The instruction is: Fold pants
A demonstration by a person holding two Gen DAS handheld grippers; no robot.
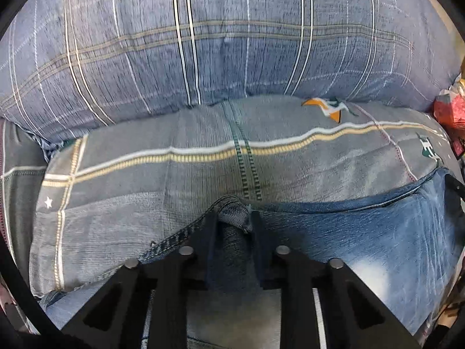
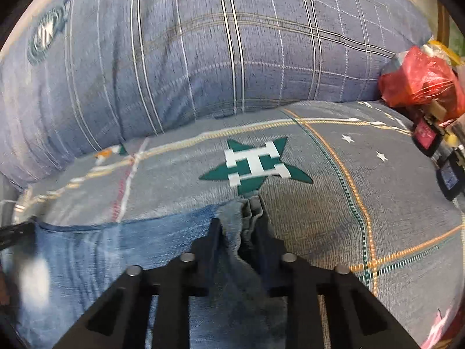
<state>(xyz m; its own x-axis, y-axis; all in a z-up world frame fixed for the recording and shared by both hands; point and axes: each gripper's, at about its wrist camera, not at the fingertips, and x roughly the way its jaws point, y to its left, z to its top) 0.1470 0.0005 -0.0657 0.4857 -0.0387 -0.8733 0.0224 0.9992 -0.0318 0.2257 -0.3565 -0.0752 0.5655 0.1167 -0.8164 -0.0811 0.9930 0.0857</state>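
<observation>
Blue denim pants lie on a grey patterned bed sheet. My left gripper is shut on a bunched corner of the pants, denim pinched between its black fingers. The pants stretch to the right from it. In the right wrist view my right gripper is shut on another bunched edge of the pants, which stretch to the left. The right gripper's tip shows at the far right of the left wrist view. The sheet lies under and beyond both grippers.
A large blue plaid pillow or duvet rises behind the sheet, also in the right wrist view. A red plastic bag and small dark items sit at the right edge of the bed.
</observation>
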